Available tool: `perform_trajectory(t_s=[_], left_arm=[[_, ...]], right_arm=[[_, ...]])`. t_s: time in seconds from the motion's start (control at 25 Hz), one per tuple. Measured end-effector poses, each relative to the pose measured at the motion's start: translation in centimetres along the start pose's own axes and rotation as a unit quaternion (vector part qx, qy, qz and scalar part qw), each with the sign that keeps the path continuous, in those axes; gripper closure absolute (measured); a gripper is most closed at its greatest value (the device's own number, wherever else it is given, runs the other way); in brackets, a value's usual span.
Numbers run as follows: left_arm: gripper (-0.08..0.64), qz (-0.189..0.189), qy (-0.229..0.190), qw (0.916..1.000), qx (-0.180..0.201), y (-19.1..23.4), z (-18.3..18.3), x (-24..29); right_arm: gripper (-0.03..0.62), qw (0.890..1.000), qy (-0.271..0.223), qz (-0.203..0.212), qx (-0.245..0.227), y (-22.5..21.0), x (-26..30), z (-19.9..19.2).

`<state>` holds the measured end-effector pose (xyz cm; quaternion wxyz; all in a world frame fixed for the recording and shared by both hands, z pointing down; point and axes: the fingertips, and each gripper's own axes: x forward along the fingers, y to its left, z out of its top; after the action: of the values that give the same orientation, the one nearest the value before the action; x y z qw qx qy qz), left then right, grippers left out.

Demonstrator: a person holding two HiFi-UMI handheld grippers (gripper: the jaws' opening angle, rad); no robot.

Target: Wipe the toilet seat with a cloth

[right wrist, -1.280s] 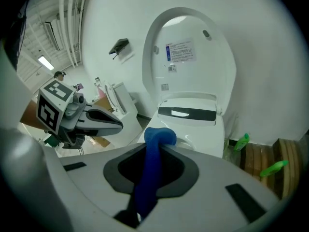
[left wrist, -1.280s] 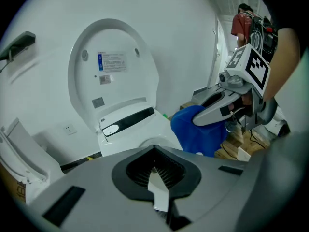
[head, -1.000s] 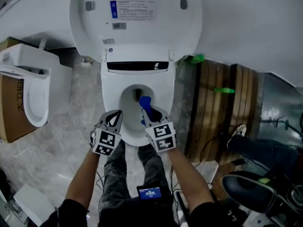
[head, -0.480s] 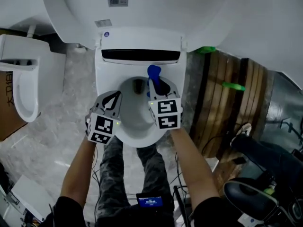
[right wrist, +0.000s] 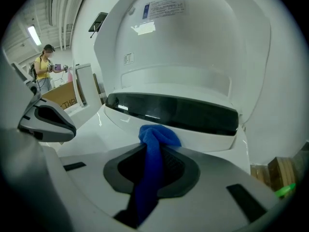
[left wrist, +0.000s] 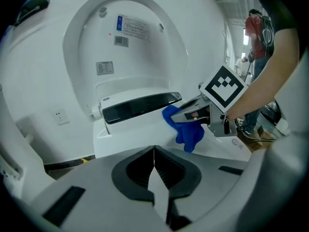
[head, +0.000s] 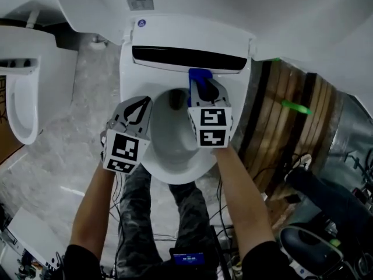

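Note:
The white toilet seat [head: 150,156] lies down and its lid [left wrist: 130,47] stands up behind it. My right gripper [head: 200,87] is shut on a blue cloth [head: 199,76], whose bunched end sits at the back right of the seat, just under the black strip [head: 189,58]. In the right gripper view the cloth [right wrist: 153,151] runs out between the jaws towards that strip [right wrist: 174,114]. My left gripper [head: 139,105] hovers over the seat's left side, shut and with nothing in it [left wrist: 154,152]. In the left gripper view the cloth [left wrist: 187,131] hangs from the right gripper [left wrist: 179,116].
A second white toilet [head: 23,92] stands on the left. Wooden slats [head: 280,127] with a green object [head: 297,105] flank the right side. Cables and dark gear [head: 309,238] lie at the lower right. A person [right wrist: 44,66] stands far off by a cardboard box [right wrist: 63,96].
Both grippers have moved forward over the seat. The blue cloth has gone from the bowl's right side up to the back of the seat by the black strip.

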<state>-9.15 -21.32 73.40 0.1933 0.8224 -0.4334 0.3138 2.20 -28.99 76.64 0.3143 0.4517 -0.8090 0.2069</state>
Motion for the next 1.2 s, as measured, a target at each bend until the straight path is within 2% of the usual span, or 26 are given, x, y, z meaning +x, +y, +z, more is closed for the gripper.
perform_trajectory(t_s=[0.2, 1.0, 1.2], left_arm=[[0.548, -0.006, -0.005, 1.0, -0.003, 1.1, -1.0, -0.4], [0.548, -0.032, 0.017, 0.9993, -0.013, 4.3, -4.5, -3.4], [0.548, -0.043, 0.015, 0.9988, -0.016, 5.2, -4.8, -4.3]], right_arm=[[0.538, 0.999, 0.001, 0.017, 0.03, 0.3, 0.3, -0.3], [0.538, 0.994, 0.042, 0.089, -0.047, 13.2, 4.5, 2.8], [0.538, 0.993, 0.043, 0.096, -0.051, 15.7, 4.9, 3.0]])
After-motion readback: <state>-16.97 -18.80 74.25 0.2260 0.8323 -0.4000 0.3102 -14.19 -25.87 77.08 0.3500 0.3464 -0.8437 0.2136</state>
